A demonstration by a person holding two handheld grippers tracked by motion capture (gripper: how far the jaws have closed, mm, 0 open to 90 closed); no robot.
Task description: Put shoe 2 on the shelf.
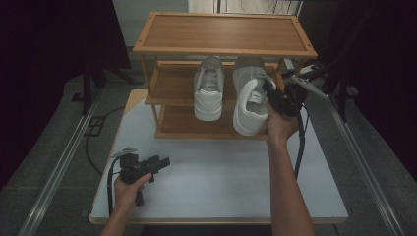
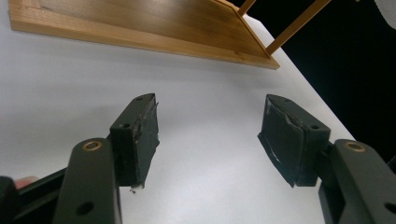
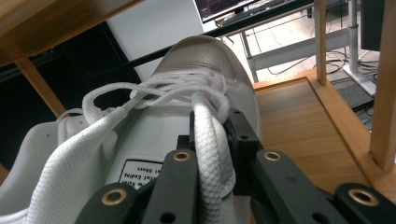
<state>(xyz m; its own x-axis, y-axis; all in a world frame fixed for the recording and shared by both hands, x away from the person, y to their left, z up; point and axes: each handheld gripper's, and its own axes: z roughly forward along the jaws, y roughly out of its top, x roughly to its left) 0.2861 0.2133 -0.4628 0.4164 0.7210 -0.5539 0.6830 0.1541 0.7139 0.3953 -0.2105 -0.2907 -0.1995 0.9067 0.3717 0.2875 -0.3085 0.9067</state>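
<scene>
I've got the right gripper up at the wooden shoe rack, jaws clamped on the right white sneaker. In the right gripper view the jaws are pinched together on the collar edge of that shoe, one jaw inside the opening, one outside, laces bunched just ahead of them. My right hand sits just below the shoe's heel in the high view.

That sneaker is on the rack's middle shelf, heel toward me and overhanging the shelf's front edge, toe pointing to the back. It looks tilted a bit; can't tell if the sole is fully seated on the shelf. Second white sneaker is just beside it to the left, same shelf, same orientation, heel also over the front edge. The two shoes are near each other; can't tell if they touch.

Left gripper is low over the white table, near the front-left corner, well apart from the rack, held in my left hand. Left gripper view: jaws spread wide, nothing between them, bare tabletop under them, the rack's bottom shelf across the top of the view. Pads look worn and frayed at the edges.

Rack's top shelf has nothing on it.
</scene>
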